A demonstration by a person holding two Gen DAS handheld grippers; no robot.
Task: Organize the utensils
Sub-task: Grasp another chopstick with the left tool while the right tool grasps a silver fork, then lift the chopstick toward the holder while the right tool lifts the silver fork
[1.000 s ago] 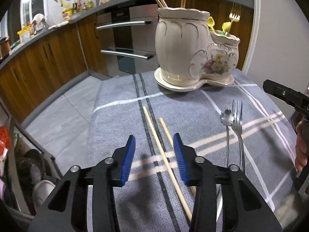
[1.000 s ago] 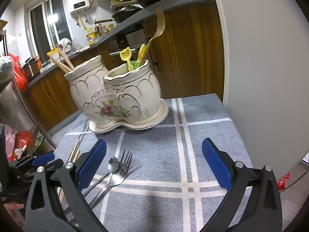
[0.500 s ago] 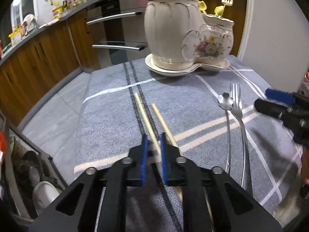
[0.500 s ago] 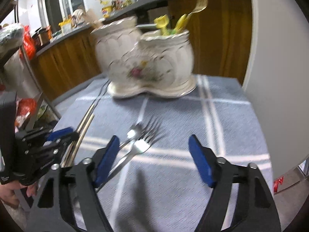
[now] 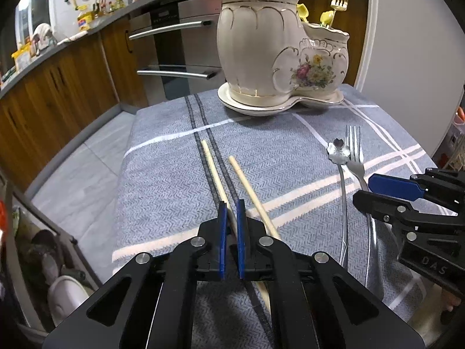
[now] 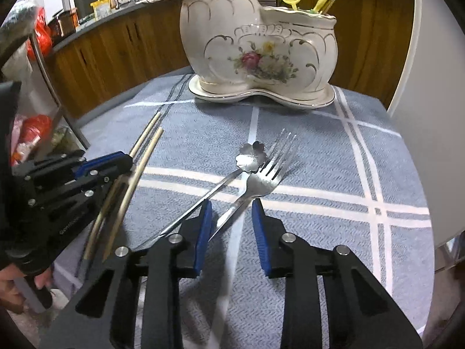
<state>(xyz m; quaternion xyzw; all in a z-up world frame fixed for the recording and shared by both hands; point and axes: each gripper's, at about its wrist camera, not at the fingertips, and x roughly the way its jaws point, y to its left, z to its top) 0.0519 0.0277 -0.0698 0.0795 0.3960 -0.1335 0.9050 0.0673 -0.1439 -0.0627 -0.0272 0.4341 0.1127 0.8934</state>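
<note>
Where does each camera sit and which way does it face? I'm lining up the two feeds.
Left wrist: rides the left gripper, looking along its fingers, closed on one chopstick, toward the ceramic utensil holder; the right gripper shows at the right edge.
Right wrist: rides the right gripper, open astride the fork handle, facing the same holder; the left gripper and a bit of hand show at left.
Shared: holder, both chopsticks, fork, flower-bowl spoon, grey cloth.
</note>
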